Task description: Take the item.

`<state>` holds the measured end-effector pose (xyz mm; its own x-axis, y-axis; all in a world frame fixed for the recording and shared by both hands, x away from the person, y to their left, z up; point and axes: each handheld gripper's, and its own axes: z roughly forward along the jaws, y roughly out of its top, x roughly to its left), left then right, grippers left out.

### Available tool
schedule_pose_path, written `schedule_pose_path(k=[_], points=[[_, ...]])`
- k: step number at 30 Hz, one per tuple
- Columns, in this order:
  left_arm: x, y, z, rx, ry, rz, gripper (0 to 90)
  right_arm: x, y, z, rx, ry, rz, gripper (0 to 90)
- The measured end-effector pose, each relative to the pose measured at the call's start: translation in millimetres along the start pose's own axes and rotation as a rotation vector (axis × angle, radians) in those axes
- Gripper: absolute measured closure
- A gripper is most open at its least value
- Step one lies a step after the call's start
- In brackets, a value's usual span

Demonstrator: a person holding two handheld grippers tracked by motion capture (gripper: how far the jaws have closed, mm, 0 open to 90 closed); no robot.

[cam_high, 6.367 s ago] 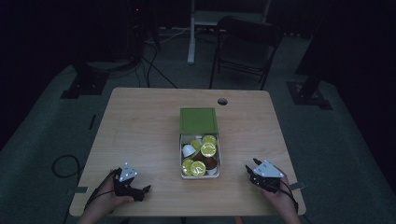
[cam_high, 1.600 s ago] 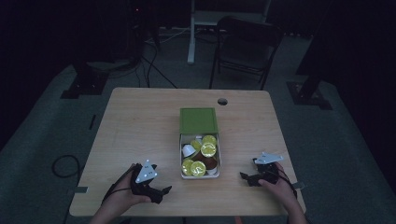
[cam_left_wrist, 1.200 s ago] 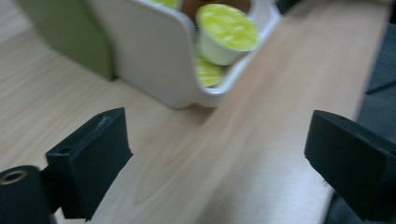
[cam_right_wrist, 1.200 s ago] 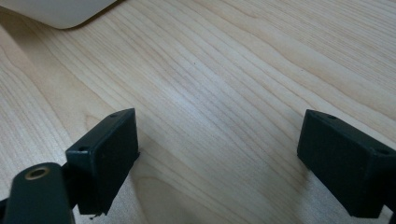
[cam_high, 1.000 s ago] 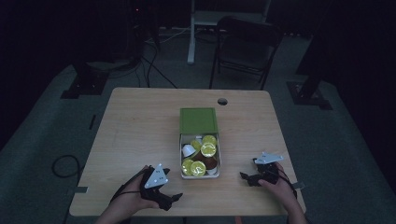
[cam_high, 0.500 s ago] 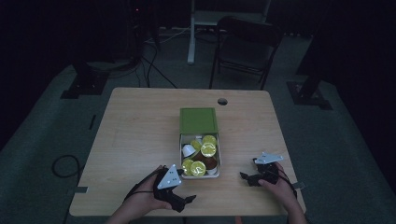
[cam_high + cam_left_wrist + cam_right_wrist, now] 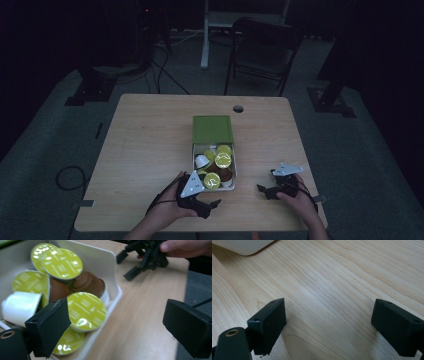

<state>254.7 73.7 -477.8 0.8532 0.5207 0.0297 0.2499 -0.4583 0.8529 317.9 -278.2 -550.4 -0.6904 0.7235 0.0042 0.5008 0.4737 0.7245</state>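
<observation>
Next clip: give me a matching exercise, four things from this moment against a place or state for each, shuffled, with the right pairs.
Things:
1. left gripper
2. right gripper
3. green lid
4. white capsule

Places or states:
A. lies in the white box among yellow-topped capsules
B. open, at the box's near corner
C. lies flat on the table, at the box's far end
D. open, over bare wood to the right of the box

Pairs: 1-B, 2-D, 3-C, 4-A
</observation>
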Motion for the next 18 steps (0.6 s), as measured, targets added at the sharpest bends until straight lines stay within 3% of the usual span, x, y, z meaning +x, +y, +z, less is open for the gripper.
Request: schedule_pose_path(k=[4, 9, 11, 13, 17, 18], points=[[1.5, 2.7, 7.3, -0.012, 0.048, -0.022, 7.1, 0.0, 0.0, 0.0, 0.0, 0.0, 0.0, 12.1], [1.5, 6.0, 15.0, -0.008, 0.065, -0.02, 7.1, 0.1, 0.0, 0.0, 0.0, 0.0, 0.001, 12.1], [1.5, 7.2, 17.8, 0.007, 0.076, -0.02, 7.6, 0.0, 0.0, 0.0, 0.0, 0.0, 0.0, 12.1], [1.5, 7.7, 20.1, 0.014, 0.088, -0.027, 14.5, 0.1, 0.0, 0.0, 0.0, 0.0, 0.001, 12.1], [1.1, 7.6, 22.9, 0.041, 0.118, -0.005, 14.6, 0.1, 0.0, 0.0, 0.0, 0.0, 0.001, 12.1], [-0.7, 9.2, 24.7, 0.059, 0.143, 0.005, 14.6, 0.1, 0.0, 0.0, 0.0, 0.0, 0.001, 12.1]])
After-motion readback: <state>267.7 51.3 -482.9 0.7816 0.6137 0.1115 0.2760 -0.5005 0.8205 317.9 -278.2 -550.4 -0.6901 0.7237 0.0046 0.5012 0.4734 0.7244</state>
